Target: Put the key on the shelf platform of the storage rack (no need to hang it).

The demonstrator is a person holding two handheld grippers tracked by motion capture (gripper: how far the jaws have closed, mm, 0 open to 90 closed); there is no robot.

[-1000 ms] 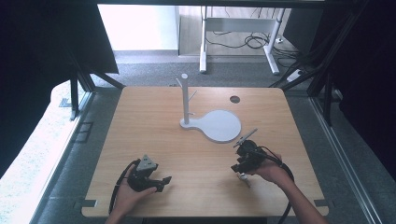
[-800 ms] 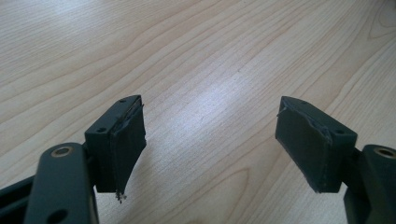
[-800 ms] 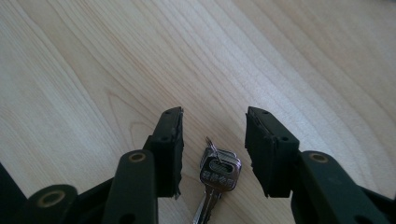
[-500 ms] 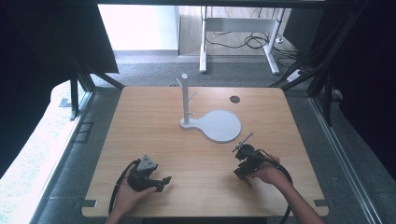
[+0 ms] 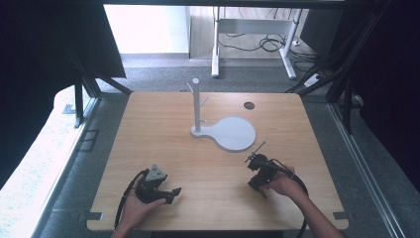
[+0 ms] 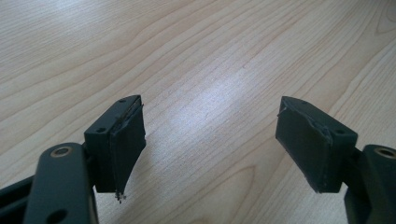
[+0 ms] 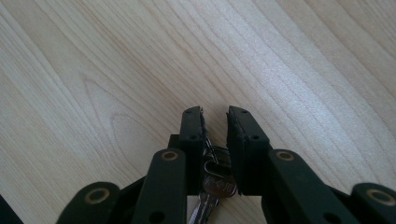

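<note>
While the left gripper (image 5: 171,191) rests idle, well short of the white stand (image 5: 198,106), the right gripper (image 5: 252,158) hovers just near its round base. Along the left one (image 6: 210,140), jaws gape over bare table (image 6: 210,46). Along the right one (image 7: 215,126), jaws have just been closing on a key (image 7: 215,184); I judge grasping nearly done, hanging it remains.

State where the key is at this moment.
In the right gripper view the key lies on the wooden table between the right gripper pads, bottom centre.
</note>
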